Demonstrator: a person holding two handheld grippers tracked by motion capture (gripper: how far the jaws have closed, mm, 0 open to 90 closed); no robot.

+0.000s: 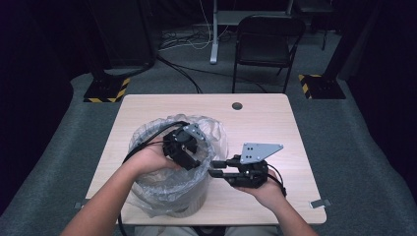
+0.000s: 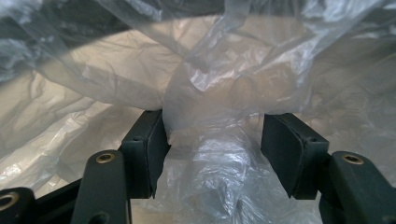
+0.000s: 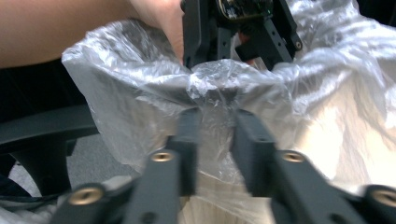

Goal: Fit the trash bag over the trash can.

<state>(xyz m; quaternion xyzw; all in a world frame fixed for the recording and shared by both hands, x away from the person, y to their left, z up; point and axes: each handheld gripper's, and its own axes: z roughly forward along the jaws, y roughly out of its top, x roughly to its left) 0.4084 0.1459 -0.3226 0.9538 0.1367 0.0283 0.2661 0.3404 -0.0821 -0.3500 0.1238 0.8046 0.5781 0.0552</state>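
We are holding the left gripper (image 2: pixel 212 140) with its jaws standing wide apart, and a bunched fold of the clear plastic bag (image 2: pixel 219 84) is sitting between them. The fold is lying against the inner face of one pad (image 2: pixel 148 144); the other pad is standing clear of it, so nothing is being pinched here. In the high view this left gripper (image 1: pixel 189 160) is reaching down into the mouth of the bag (image 1: pixel 147 135), with our left hand (image 1: pixel 150 160) wrapped around its body.

We are keeping the right gripper (image 3: pixel 217 128) with its jaws only a narrow gap apart, and a puckered bit of the bag's rim (image 3: pixel 212 81) is lying in that gap. The picture is blurred there, so we cannot tell whether the pads are actually pressing on the film. In the high view the right gripper (image 1: pixel 216 168) is pointing sideways at the outer wall of the bag, just beside it, carried in our right hand (image 1: pixel 265 189).

The bag is lining a round bin (image 1: pixel 189 199), which is standing on the near left part of the wooden table (image 1: pixel 265 118). Beyond the table a black chair (image 1: pixel 265 44) is standing on the grey floor.
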